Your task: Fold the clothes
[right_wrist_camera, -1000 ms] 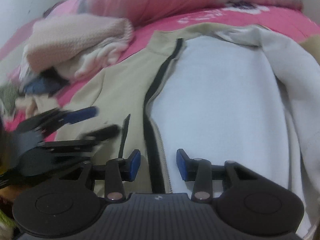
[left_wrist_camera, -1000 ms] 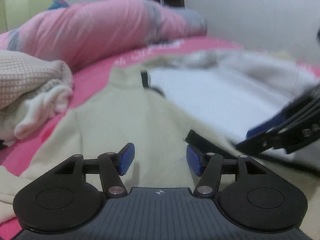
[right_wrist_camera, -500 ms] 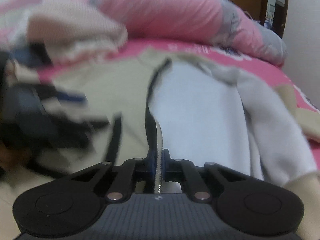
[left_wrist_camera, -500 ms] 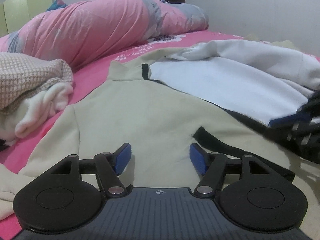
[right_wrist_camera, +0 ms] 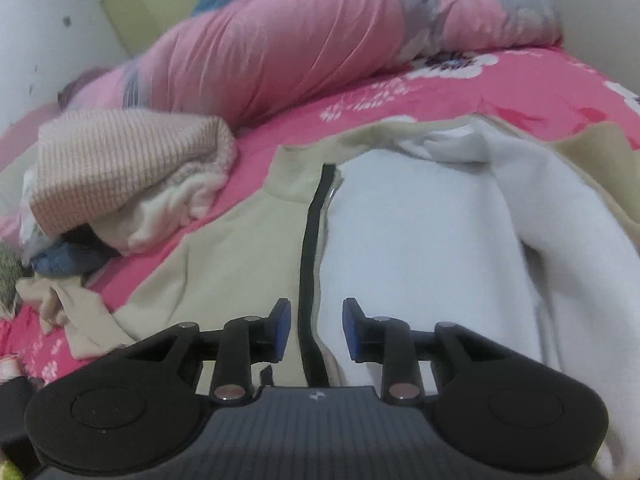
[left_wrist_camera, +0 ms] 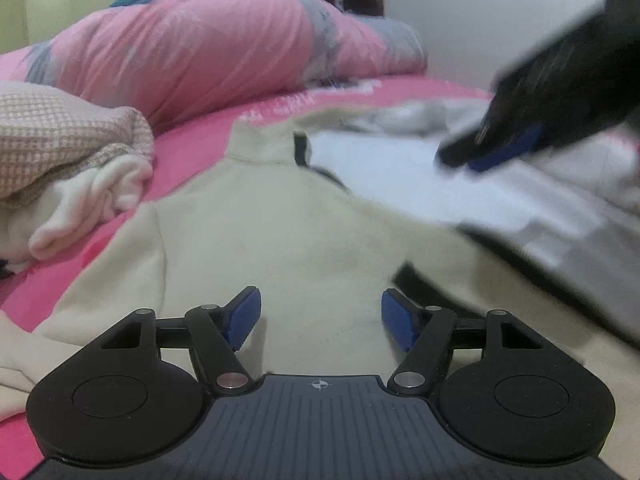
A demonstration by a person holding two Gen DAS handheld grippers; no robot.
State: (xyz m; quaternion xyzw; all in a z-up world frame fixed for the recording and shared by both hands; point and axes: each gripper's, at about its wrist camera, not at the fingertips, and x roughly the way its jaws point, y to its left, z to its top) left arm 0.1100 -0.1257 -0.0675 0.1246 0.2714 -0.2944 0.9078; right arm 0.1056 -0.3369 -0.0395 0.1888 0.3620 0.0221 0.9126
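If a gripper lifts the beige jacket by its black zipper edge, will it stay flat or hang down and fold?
The beige jacket would probably sag and drape, not stay flat: it already lies in soft folds on the pink bedsheet. Its white fleece lining looks thick, so it may feel fairly bulky. The black zipper edge seems firmer, so it would likely give a steadier grip.

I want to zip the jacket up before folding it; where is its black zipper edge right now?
In the right wrist view the black zipper edge runs from the beige collar down between the right gripper pads, beige front on its left, white lining on its right.
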